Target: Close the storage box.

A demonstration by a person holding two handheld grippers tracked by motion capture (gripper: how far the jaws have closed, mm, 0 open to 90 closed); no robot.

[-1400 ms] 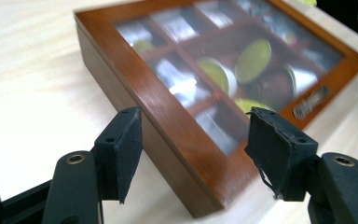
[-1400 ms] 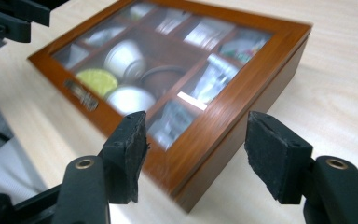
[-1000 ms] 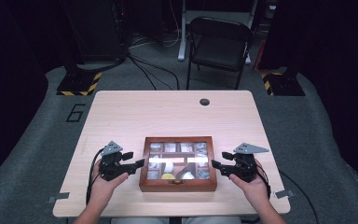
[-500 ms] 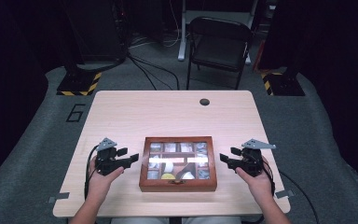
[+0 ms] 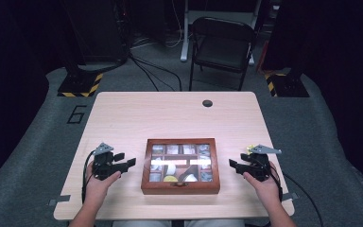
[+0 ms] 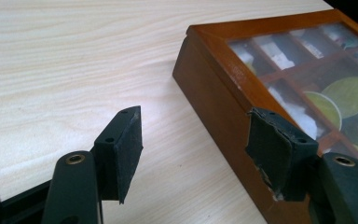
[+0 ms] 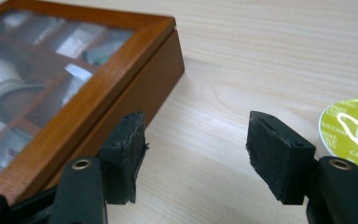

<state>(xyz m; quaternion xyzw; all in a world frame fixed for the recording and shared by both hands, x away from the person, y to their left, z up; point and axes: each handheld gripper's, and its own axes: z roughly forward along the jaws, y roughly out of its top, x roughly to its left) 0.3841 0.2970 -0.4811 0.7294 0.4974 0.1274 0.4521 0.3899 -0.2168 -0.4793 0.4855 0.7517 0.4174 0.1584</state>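
Dark floor and black equipment ring a pale wooden table (image 5: 179, 113), with a folding chair (image 5: 222, 45) standing beyond its far edge and a small round grommet hole (image 5: 207, 103) near that edge. Going left to right along the near half: the left gripper (image 5: 128, 162) rests low over the tabletop in the person's left hand, jaws spread wide and empty, near the wooden box (image 5: 180, 188) but apart from its left wall. In the left gripper view the box's side (image 6: 209, 98) runs just past the right jaw, with no contact that I can make out.

The box sits at the middle of the near half, glass lid shut, divided into small compartments holding packets and round pods; the exact contents are too blurred to count.

The right gripper (image 5: 232, 165) hovers beside the box's right wall, also wide open and holding nothing. A green-topped pod (image 7: 352, 128) lies on the table just by its outer jaw.

Judging by the poses, the step is getting hold of the box from both sides. It would go best with both grippers closing in level and together, pads square against the side walls below the lid seam, so the box neither skews nor slides toward the green pod.

Count: one table, one box, two grippers, one loose pod, one chair.
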